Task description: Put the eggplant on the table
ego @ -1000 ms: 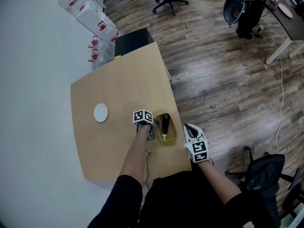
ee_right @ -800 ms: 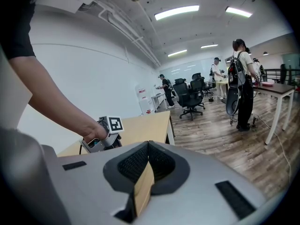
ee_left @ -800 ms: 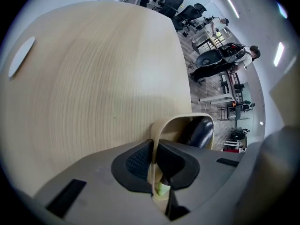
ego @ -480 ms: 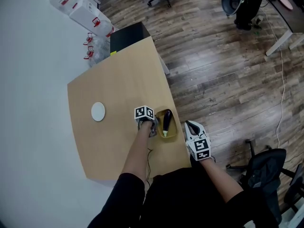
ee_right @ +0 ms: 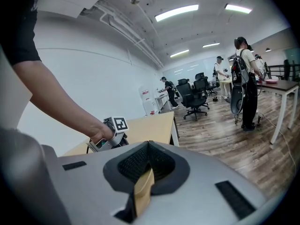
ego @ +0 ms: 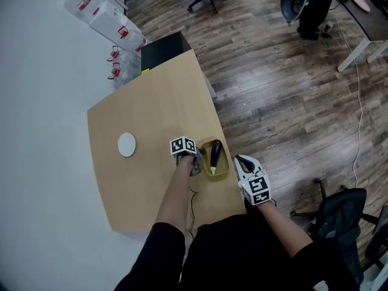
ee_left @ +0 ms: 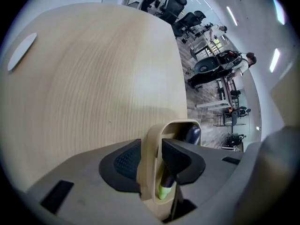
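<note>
We read only from the left gripper (ee_left: pixel 150 148) view that its jaws are opening astride the wall of the tan oval bowl (ee_left: pixel 174 123). The right gripper (ee_right: pixel 149 146) has its jaws together. The glossy dark-purple eggplant (ego: pixel 214 153), with a lime-green stem end, lies inside the bowl.

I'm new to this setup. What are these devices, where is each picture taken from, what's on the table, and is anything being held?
There is no robot here: a person holds a two-jaw gripper in each hand. The head view comes from a camera on the person's head, looking down. The left and right gripper views come from cameras riding on each gripper, looking along its jaws. On the wooden table lie a white disc and a tan tray with an eggplant inside. The left gripper straddles the tray's wall. Its jaws are opening, with the pads just off the wall. The right gripper is shut on a tan edge, apparently the tray's other side. The eggplant itself is not held.
</note>
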